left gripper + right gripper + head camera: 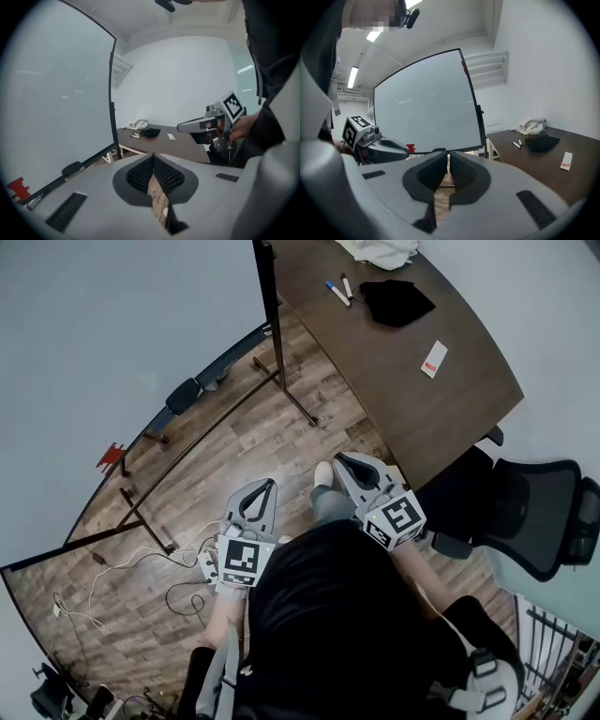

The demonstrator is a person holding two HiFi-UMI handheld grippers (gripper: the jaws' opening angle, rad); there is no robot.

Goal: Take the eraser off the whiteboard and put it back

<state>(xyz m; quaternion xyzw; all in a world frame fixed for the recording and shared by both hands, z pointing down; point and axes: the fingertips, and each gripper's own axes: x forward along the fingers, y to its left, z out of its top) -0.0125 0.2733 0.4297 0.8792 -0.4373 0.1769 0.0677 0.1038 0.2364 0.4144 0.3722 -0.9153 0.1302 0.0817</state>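
Wood floor (246, 432), whiteboard (112, 334) on a black wheeled stand at the left, and a dark brown table (412, 418) at the upper right.

- Eraser (183, 393): dark, sitting on the tray along the whiteboard's bottom edge. Nothing is touching it, and it is well apart from both grippers.
- Red piece (111, 456): stuck low on the board, further along the same edge from the eraser.
- Left gripper (269, 483): held low in front of the person's body and pointing toward the board stand. The jaws are pressed together at the tips with nothing between them; only floor shows through the wedge behind the tips.
- Right gripper (340, 458): held just beside the left one at about the same height, angled toward the table corner. The jaws are together apart from a hairline slit, and they hold nothing.
- Table: two markers (337, 289) lie side by side next to a black cloth (397, 301). A white cloth (380, 249) is at the far end, and a small white card with a red end (434, 358) lies nearer the person, on its own.
- Black office chair (539, 517): at the right, pushed up near the table's end.
- Loose cables (178, 563): trailing on the floor by the near foot of the stand.
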